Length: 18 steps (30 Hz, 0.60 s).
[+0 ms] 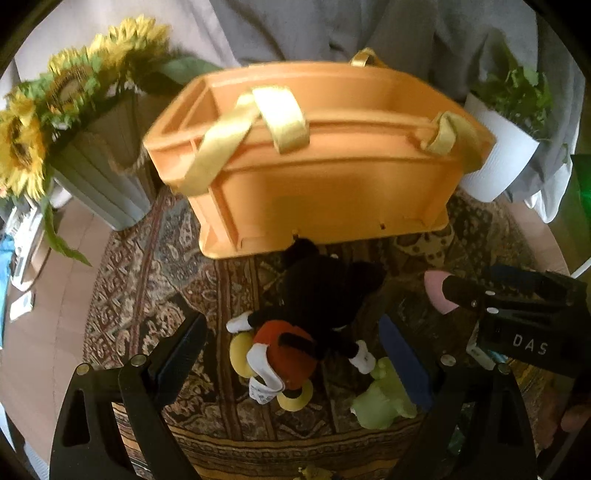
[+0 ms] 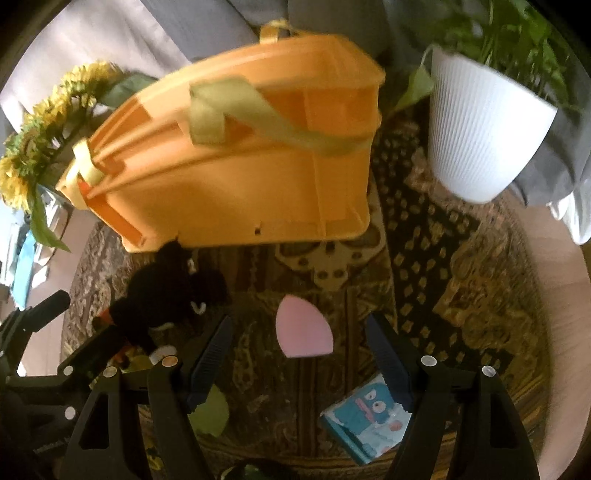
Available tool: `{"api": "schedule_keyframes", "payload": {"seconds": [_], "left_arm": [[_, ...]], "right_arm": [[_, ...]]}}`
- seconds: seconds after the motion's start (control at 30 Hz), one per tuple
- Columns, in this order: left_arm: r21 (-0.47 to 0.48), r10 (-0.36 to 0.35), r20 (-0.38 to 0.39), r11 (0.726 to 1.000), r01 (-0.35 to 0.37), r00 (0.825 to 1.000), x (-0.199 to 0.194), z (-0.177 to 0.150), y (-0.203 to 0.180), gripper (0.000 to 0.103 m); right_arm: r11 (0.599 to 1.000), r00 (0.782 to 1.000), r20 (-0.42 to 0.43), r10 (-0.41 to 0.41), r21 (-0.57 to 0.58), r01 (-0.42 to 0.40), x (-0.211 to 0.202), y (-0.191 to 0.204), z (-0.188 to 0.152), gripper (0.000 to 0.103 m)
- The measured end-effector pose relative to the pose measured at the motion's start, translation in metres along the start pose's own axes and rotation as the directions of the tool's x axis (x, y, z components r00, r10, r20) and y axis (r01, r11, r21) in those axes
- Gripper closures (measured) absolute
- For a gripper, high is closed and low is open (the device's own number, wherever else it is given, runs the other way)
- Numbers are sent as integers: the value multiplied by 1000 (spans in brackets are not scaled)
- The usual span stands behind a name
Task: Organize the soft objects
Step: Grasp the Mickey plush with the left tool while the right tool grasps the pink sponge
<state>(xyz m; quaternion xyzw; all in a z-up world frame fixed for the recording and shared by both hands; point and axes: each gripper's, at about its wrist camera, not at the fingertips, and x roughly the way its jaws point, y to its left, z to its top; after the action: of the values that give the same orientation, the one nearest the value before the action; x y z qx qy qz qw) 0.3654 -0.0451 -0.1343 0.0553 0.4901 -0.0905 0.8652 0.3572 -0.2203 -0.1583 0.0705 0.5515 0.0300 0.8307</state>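
Note:
An orange plastic bin (image 1: 314,158) with yellow fabric handles (image 1: 280,118) stands on a patterned rug; it also shows in the right wrist view (image 2: 236,162). A black mouse plush with red shorts (image 1: 306,325) lies in front of it, between my left gripper's (image 1: 295,332) open fingers. A green plush (image 1: 384,398) lies beside the right finger. My right gripper (image 2: 299,339) is open above a pink soft piece (image 2: 301,334). A blue cartoon-printed packet (image 2: 369,417) lies by its right finger. The black plush (image 2: 166,295) and a green plush (image 2: 210,410) lie to the left there.
A white ribbed pot with a green plant (image 2: 484,122) stands right of the bin. A grey planter with sunflowers (image 1: 74,129) stands left of it. A grey sofa (image 1: 332,26) is behind. The patterned rug (image 2: 461,280) ends at bare floor on both sides.

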Motion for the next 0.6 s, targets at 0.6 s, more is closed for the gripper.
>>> {"api": "schedule_keyframes", "payload": {"seconds": [0.6], "left_arm": [[-46, -30, -142, 999, 23, 989, 51, -7, 4, 22]], "right_arm": [[999, 993, -109, -37, -31, 34, 44, 1, -5, 30]]}}
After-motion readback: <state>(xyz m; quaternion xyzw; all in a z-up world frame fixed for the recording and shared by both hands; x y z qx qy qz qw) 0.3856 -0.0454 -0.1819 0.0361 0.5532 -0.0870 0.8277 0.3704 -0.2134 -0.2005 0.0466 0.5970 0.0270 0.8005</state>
